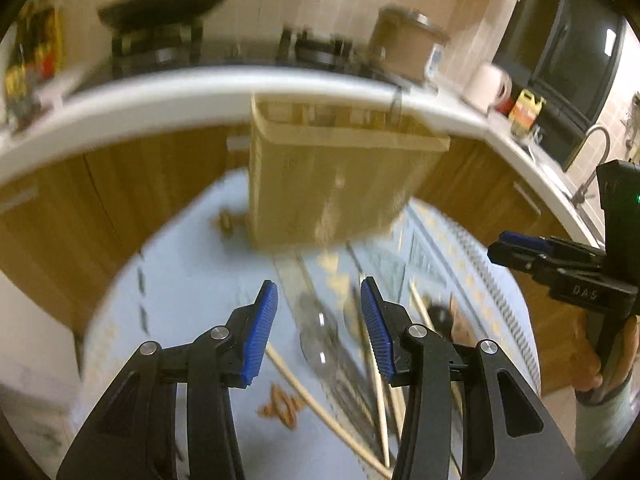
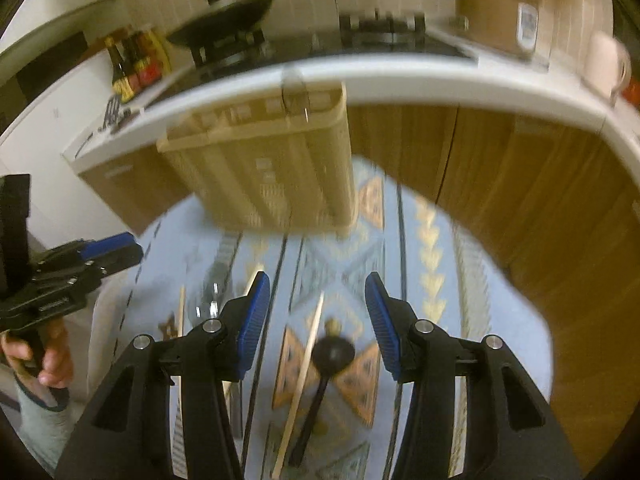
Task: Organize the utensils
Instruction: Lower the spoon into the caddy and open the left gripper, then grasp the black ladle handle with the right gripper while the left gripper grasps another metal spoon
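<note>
A bamboo utensil holder [image 1: 332, 184] stands at the far edge of a round table with a patterned blue cloth [image 1: 192, 280]; it also shows in the right wrist view [image 2: 276, 168]. My left gripper [image 1: 319, 312] is open and empty above a clear plastic spoon [image 1: 320, 340] and wooden chopsticks [image 1: 378, 392]. My right gripper [image 2: 318, 312] is open and empty above a black ladle [image 2: 332, 354] and a chopstick [image 2: 304, 376]. Each gripper shows in the other's view, the right one [image 1: 516, 246] and the left one [image 2: 112, 246].
Behind the table runs a white kitchen counter [image 1: 160, 92] with wooden cabinets below. A black wok [image 2: 232, 20] sits on the stove, sauce bottles [image 2: 132, 64] stand at its left, and a brown pot [image 2: 496, 4] at its right. Both views are motion-blurred.
</note>
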The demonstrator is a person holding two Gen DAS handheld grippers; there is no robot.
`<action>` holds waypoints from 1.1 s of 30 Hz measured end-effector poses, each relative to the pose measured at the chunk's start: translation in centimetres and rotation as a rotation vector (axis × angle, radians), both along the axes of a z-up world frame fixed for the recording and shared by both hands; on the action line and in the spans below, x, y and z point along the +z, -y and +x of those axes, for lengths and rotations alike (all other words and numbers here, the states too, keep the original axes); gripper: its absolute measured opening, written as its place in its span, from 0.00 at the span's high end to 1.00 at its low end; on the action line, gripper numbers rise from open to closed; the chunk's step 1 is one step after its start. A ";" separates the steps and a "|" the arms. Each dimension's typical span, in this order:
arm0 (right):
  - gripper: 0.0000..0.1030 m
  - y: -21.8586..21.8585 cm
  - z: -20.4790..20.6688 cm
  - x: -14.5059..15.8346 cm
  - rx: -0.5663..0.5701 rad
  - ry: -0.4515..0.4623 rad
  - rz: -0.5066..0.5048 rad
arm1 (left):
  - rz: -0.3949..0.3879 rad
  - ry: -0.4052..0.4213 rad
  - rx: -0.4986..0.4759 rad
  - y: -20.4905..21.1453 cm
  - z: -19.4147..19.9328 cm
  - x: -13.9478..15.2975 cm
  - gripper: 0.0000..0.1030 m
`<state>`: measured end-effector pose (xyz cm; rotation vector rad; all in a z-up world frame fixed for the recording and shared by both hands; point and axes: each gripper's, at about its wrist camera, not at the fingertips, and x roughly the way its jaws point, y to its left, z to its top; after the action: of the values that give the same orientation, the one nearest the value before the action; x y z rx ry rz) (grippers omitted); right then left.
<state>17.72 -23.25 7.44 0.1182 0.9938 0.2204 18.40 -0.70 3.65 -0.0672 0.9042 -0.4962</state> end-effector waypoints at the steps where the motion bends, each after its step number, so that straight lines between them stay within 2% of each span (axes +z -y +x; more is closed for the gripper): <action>1: 0.55 0.1 -0.3 -0.9 0.000 -0.024 0.004 | -0.008 -0.039 -0.009 0.0 0.1 -1.2 0.59; 5: 0.55 0.4 -0.9 -3.6 0.008 -0.094 0.002 | -0.022 -0.136 -0.022 0.0 1.0 -4.5 0.64; 11: 0.64 0.7 -0.9 -5.6 0.020 -0.160 0.007 | -0.014 -0.185 -0.016 0.3 1.8 -6.7 0.70; 14: 0.64 0.8 -1.0 -6.7 0.023 -0.196 0.001 | 0.011 -0.199 -0.018 0.7 2.0 -7.5 0.71; 20: 0.65 -0.8 -1.1 -8.7 0.060 -0.251 -0.051 | 0.025 -0.202 -0.023 1.0 2.1 -8.4 0.80; 22: 0.65 -1.7 -1.4 -8.8 0.067 -0.229 -0.105 | 0.032 -0.198 -0.021 1.1 2.0 -8.4 0.82; 25: 0.65 -2.9 -1.4 -8.9 0.076 -0.202 -0.181 | 0.049 -0.187 -0.022 1.4 1.8 -8.4 0.94; 27: 0.69 -3.8 -1.5 -9.0 0.087 -0.178 -0.237 | 0.071 -0.165 -0.021 1.9 1.6 -8.4 0.96; 30: 0.74 -4.6 -1.7 -9.0 0.106 -0.156 -0.269 | 0.078 -0.142 -0.023 2.2 1.4 -8.3 0.98; 32: 0.90 -4.7 -1.8 -9.0 0.122 -0.152 -0.257 | 0.064 -0.140 -0.028 2.2 1.4 -8.2 0.99; 33: 0.92 -4.8 -1.9 -9.0 0.125 -0.151 -0.257 | 0.054 -0.142 -0.032 1.9 1.4 -8.2 0.99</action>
<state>15.87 -18.41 -1.61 -0.1643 1.1725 0.1980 19.82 -2.63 -4.51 -0.0395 1.0588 -0.5009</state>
